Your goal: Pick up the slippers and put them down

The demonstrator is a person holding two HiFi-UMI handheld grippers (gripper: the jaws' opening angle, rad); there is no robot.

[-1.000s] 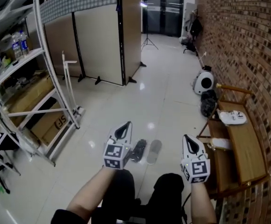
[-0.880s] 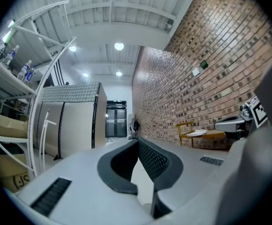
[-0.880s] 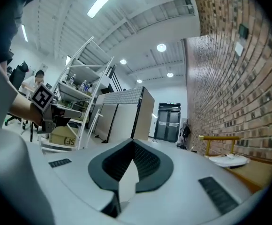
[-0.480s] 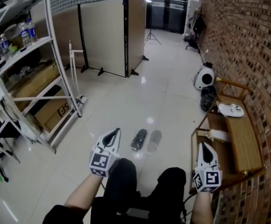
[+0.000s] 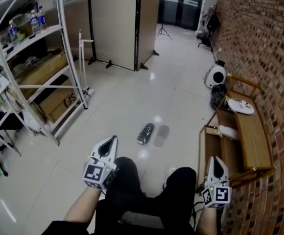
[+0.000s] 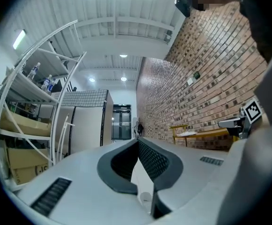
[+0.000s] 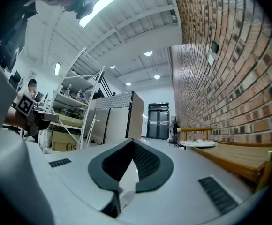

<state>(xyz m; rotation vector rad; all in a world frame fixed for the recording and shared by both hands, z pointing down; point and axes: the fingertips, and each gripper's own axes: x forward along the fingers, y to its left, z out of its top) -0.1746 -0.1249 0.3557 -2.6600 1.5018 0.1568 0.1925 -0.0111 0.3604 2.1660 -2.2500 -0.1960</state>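
Dark slipper & grey slipper lie side by side on glossy pale floor, brick wall at right. Left gripper, right gripper: both pressed together, empty.

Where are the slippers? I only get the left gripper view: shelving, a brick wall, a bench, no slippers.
Observer: The head view shows a dark slipper and a grey slipper side by side on the floor.
Operator: Is any gripper touching them?
Observer: No. The left gripper and right gripper are both short of them, well apart.
Operator: Is the right one holding anything?
Observer: No. In the right gripper view its fingers meet with nothing between them.
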